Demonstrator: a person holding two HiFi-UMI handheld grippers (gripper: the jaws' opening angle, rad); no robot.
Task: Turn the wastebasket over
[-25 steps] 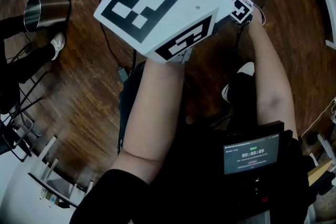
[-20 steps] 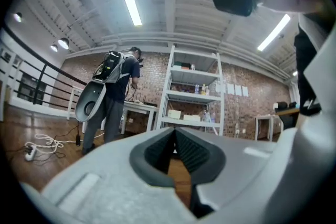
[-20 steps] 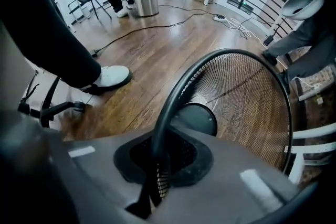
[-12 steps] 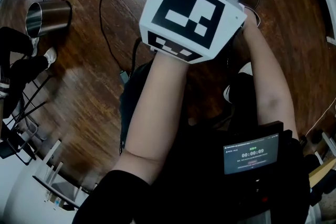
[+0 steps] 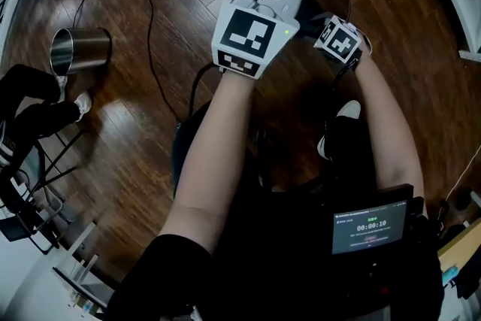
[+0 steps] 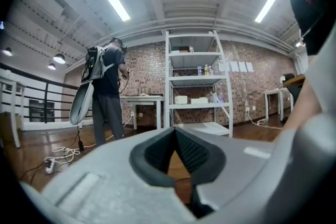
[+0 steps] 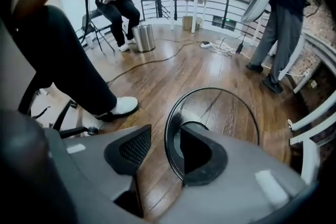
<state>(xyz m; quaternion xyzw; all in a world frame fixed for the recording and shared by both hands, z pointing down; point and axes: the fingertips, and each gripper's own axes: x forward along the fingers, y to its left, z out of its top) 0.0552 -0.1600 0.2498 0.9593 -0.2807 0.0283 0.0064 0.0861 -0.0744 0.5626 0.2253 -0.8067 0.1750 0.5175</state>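
Straddling wastebasket (image 7: 215,88) rim: just-opened right gripper (image 7: 161,136)

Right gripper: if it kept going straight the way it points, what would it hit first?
Probably the wastebasket: its black rim runs between the jaws of the right gripper, which have just been opening and do not press it. Beyond lies the wooden floor; depth is unclear.

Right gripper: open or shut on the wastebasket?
Open: the right gripper has just opened its jaws; pads apart, wastebasket rim between them.

You have a steel bin (image 5: 80,50) at ten o'clock, a seated person's legs (image 5: 36,119) at nine, and wooden floor (image 5: 135,154) throughout.
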